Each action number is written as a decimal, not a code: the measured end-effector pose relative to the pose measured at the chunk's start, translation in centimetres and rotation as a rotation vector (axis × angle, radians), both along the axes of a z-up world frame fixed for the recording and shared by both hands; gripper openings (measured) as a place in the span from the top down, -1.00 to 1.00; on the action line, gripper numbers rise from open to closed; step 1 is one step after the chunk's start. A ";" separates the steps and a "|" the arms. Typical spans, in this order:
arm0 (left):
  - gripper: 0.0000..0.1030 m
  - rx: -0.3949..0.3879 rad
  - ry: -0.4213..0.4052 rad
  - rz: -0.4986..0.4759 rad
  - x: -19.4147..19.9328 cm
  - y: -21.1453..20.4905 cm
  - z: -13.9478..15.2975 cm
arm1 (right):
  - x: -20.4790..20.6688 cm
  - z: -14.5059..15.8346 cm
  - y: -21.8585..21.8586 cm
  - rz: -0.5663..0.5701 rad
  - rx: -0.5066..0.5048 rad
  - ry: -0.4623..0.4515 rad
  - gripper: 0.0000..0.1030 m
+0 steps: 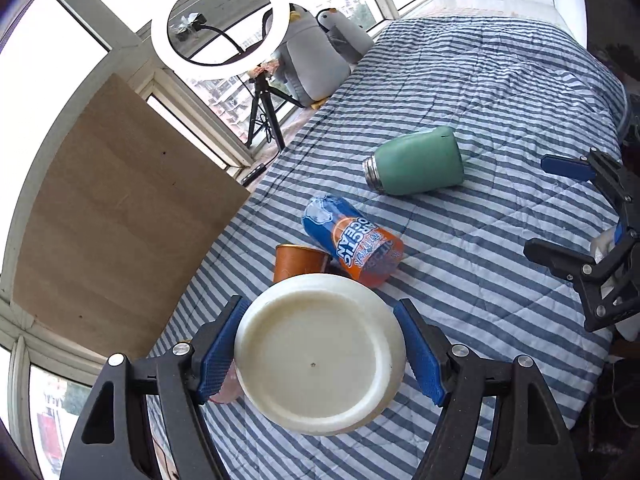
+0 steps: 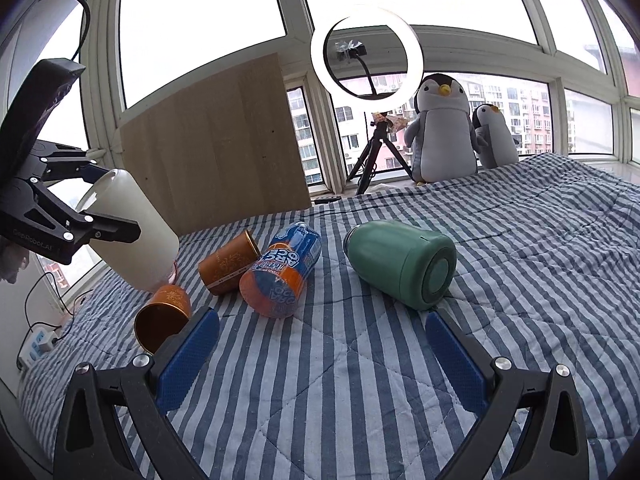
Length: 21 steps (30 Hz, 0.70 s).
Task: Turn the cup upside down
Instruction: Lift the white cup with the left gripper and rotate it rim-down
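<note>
My left gripper [image 1: 320, 344] is shut on a large cream cup [image 1: 320, 356], its flat base facing the camera. In the right wrist view the cream cup [image 2: 132, 236] is tilted, mouth down, pink rim touching the striped bedspread [image 2: 360, 380], with the left gripper [image 2: 80, 220] clamped on it. My right gripper [image 2: 320, 356] is open and empty above the bedspread, in front of a green flask [image 2: 400, 264] that lies on its side. It also shows at the right of the left wrist view [image 1: 560, 208].
A blue-orange cup [image 2: 280, 272] and two orange cups [image 2: 228, 264] [image 2: 162, 318] lie on their sides on the bed. A wooden board [image 2: 212, 160], a ring light on a tripod [image 2: 366, 56] and two penguin toys [image 2: 444, 128] stand by the window. A power strip [image 2: 36, 346] lies left of the bed.
</note>
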<state>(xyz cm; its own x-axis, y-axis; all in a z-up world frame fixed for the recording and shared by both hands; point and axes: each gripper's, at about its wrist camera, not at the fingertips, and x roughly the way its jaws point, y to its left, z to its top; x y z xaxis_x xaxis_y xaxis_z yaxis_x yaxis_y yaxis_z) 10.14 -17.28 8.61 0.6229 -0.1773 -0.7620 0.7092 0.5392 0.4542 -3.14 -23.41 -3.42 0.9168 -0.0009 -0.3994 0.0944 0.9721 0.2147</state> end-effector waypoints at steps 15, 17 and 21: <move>-0.54 -0.231 0.220 -0.181 -3.2 -6.6 -8.1 | -6.0 -0.9 -6.9 -0.175 0.009 0.017 -0.98; -0.79 -0.230 0.229 -0.093 -2.8 -3.6 -9.1 | -6.7 -0.9 -7.3 -0.174 0.021 0.014 -0.98; -0.83 -0.302 0.209 -0.001 -3.5 1.7 -8.0 | -7.1 -0.7 -6.4 -0.127 0.011 -0.009 -0.98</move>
